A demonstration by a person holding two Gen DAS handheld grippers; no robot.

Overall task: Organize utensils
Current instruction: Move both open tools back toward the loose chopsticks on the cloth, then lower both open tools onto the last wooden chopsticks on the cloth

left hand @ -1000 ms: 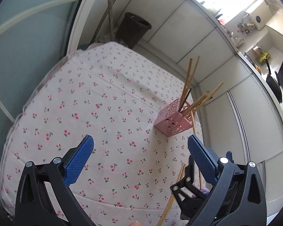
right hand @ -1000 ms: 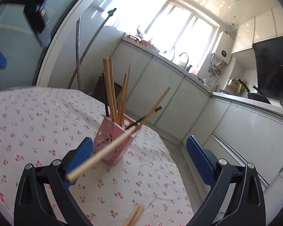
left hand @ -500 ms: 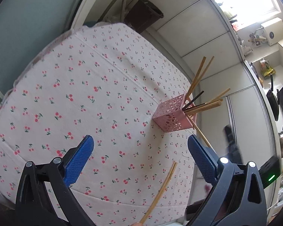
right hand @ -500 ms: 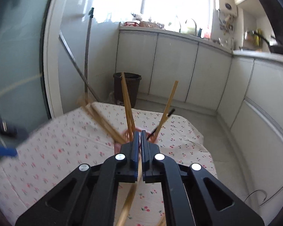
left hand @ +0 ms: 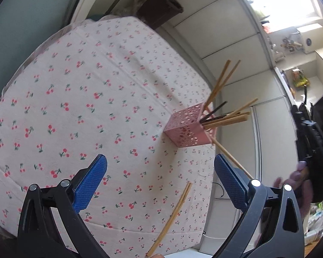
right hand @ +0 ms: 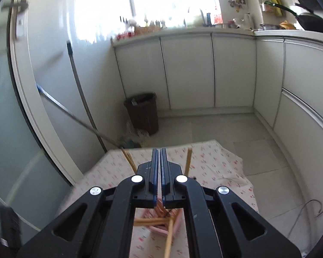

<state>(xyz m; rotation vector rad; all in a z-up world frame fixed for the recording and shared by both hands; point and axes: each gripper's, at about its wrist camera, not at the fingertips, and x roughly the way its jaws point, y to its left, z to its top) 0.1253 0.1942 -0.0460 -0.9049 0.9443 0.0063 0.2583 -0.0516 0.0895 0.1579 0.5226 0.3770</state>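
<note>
Right, the right gripper (right hand: 160,150) has its jaws pinched together on what looks like one chopstick (right hand: 168,238), above the pink basket (left hand: 183,126). Best tip it upright over the opening before letting go. The left gripper (left hand: 159,165) hovers with jaws apart, and a loose pair (left hand: 176,210) lies on the table below it.

The pink holder (right hand: 161,225) sits mostly hidden behind the right hand-held gripper (right hand: 160,150) (motion-blurred too), and the loose chopsticks (left hand: 172,219) run off the bottom edge.
</note>
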